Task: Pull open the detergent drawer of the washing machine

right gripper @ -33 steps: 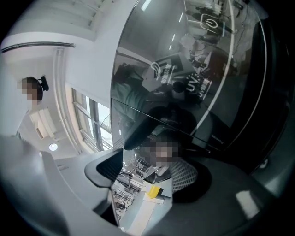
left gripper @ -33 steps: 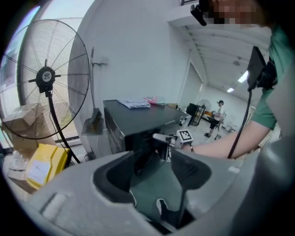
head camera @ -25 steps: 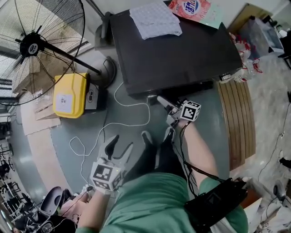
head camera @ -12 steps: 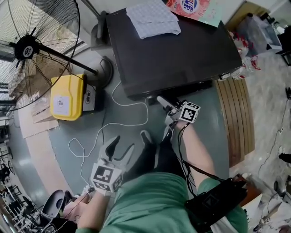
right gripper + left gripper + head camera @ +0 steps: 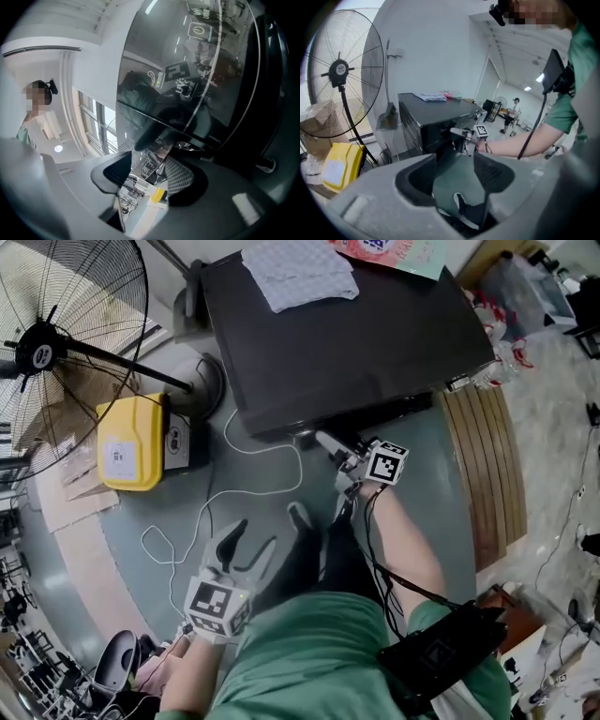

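The black washing machine (image 5: pixel 347 343) is seen from above, its front edge facing me. My right gripper (image 5: pixel 330 444) reaches level into the upper left of that front. In the right gripper view its jaws (image 5: pixel 150 176) straddle a glossy, mirror-like edge of the detergent drawer (image 5: pixel 154 154). They have just been closing, and I see no firm pinch. My left gripper (image 5: pixel 251 538) hangs open and empty over the floor, pointing down toward my shoes. The left gripper view shows its spread jaws (image 5: pixel 457 176) with the machine (image 5: pixel 426 117) beyond.
A standing fan (image 5: pixel 42 352) and a yellow box (image 5: pixel 127 442) are left of the machine, and a white cable (image 5: pixel 234 484) loops over the floor. A cloth (image 5: pixel 295 273) and a detergent bag (image 5: pixel 384 249) lie on the machine's top. Wooden slats (image 5: pixel 487 474) lie to the right.
The whole head view has drifted slightly. The right gripper stays at the machine's front edge and the left gripper hangs in the same spot.
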The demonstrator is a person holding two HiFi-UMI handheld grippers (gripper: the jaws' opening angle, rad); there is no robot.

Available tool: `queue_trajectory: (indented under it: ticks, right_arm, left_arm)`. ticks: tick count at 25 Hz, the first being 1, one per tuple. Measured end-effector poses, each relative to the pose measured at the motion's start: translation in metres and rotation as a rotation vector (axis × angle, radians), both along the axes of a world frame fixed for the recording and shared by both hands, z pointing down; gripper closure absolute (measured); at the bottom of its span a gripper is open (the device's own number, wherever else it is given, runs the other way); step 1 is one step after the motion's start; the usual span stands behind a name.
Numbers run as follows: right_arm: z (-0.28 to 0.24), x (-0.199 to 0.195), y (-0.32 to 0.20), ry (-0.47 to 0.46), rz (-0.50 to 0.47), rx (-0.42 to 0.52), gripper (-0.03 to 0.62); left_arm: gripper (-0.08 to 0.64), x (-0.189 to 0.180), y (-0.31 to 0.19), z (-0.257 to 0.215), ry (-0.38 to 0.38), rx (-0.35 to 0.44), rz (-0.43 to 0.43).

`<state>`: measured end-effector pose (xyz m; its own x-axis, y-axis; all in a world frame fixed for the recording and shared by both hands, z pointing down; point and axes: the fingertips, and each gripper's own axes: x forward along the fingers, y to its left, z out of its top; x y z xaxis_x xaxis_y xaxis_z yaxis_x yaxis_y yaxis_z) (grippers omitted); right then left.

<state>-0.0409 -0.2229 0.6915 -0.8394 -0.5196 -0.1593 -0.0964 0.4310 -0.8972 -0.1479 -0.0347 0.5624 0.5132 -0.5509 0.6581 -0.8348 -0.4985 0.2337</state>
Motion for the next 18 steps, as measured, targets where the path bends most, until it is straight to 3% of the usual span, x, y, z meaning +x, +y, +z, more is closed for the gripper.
queue_trajectory:
  ticks: [4,7,18]
  right_arm:
    - [-0.006,0.007,0.015,-0.052,-0.021,0.03,0.379]
    - [-0.004,0.013,0.034,-0.042,-0.026,0.033,0.378]
    - [-0.006,0.029,0.077,-0.109,0.04,-0.054,0.379]
  left_arm:
    - [0.314,0.002,0.001,0.008,-0.003,-0.008,0.001]
    - [0.314,0.0,-0.006,0.012,-0.004,-0.011,-0.003]
    - [0.314,0.025,-0.031,-0.001,0.024,0.029,0.051]
